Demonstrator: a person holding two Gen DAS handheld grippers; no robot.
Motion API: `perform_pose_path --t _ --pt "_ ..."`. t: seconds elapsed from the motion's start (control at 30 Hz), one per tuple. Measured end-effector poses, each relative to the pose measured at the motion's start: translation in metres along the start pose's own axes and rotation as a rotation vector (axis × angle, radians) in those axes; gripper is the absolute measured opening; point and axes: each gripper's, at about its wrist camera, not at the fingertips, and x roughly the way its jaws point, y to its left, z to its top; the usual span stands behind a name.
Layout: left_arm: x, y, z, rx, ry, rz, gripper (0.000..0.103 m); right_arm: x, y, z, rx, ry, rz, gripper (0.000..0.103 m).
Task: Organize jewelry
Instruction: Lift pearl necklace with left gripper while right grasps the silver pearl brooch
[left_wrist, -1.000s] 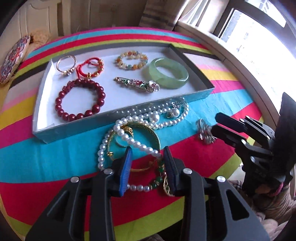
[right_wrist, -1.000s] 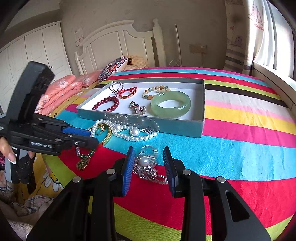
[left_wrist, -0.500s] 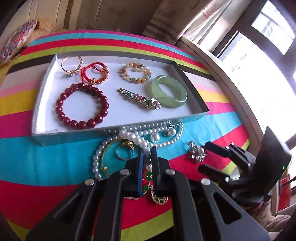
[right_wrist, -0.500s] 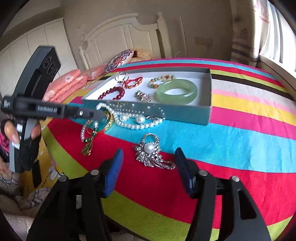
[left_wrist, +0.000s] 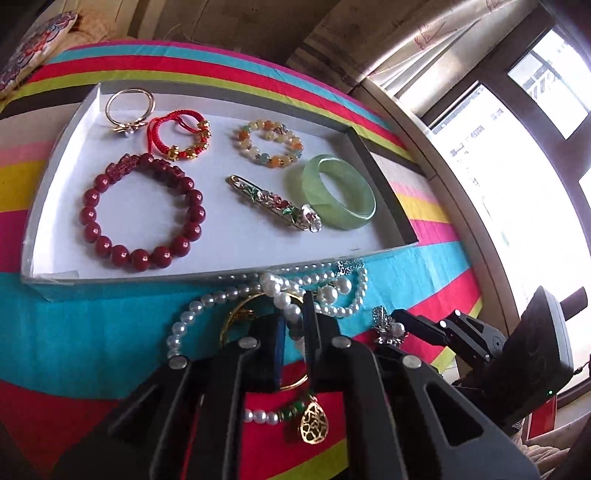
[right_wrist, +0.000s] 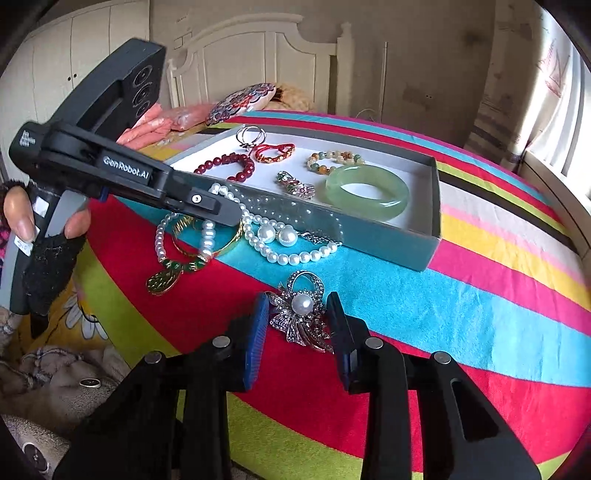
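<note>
Two tools in play. Left tool (left_wrist: 293, 328): closed down to a narrow gap, pinching the pearl necklace (left_wrist: 280, 295) where 1 s ago stood open over the pile; strand partly lifted, green beads and gold pendant (left_wrist: 314, 424) hanging below. Right tool (right_wrist: 297, 325): open wide, straddling the pearl brooch (right_wrist: 301, 310) flat on the bedspread (right_wrist: 443, 295), holding nothing; narrower 1 s ago, wider since. Meaning, as a judgement: necklace pickup under way, brooch next. Gold bangle (right_wrist: 225, 243) tangled under the pearls, may drag along. Tray (left_wrist: 51, 192) just beyond, touching the pearls at its near wall, holding red bead bracelet (left_wrist: 142, 210), green bangle (left_wrist: 340, 192), hair clip (left_wrist: 275, 203), red cord bracelet, pastel bead bracelet, gold ring. Striped bedspread on a bed; white headboard (right_wrist: 266, 62), pillow, curtained window at right.
</note>
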Motion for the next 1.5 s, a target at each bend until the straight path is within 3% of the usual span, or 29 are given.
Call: perform_pose_path --t 0.3,0.73,1.27,1.5 --pt "-0.056 -0.034 0.004 0.123 -0.149 -0.035 0.007 -0.021 -0.012 0.005 0.056 -0.083 0.001 0.032" --pt "-0.116 -0.073 0.041 0.223 -0.265 -0.072 0.007 -0.031 -0.02 0.01 0.076 -0.121 -0.016 0.032" --pt "-0.175 -0.105 0.067 0.303 -0.365 -0.041 0.007 -0.044 -0.022 0.02 0.064 -0.162 -0.031 0.032" --pt "-0.178 -0.106 0.081 0.303 -0.388 0.008 0.007 -0.039 -0.021 0.036 0.029 -0.165 -0.043 0.032"
